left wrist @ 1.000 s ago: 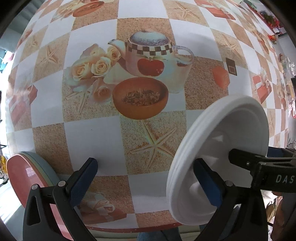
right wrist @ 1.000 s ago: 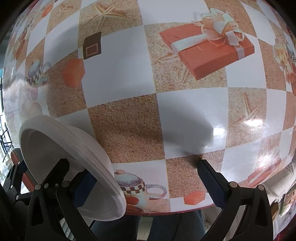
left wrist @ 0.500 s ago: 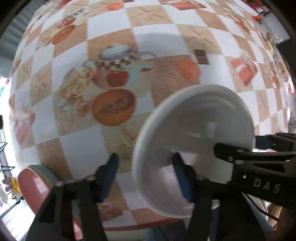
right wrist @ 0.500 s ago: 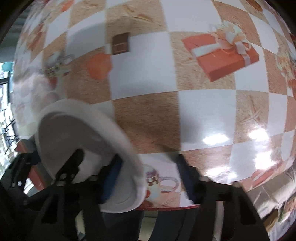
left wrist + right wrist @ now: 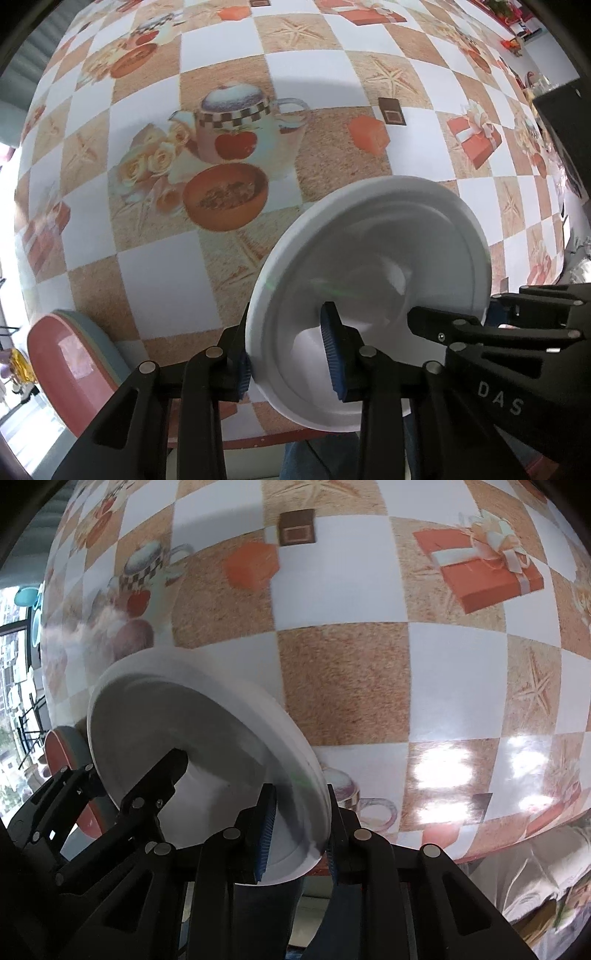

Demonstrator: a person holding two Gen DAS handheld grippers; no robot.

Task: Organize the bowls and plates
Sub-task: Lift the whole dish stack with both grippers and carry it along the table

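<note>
White plate [image 5: 373,295] held tilted above the table.
A pink and grey-blue plate stack [image 5: 70,354] lay at the near left edge.

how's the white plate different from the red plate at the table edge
The white plate is plain white; the red plate has a glossy red face and sits on a blue-grey one. The white plate is held tilted above the table with both the left gripper and right gripper pinching its rim; the red plate is untouched at the table's near edge. Both are round.
</note>
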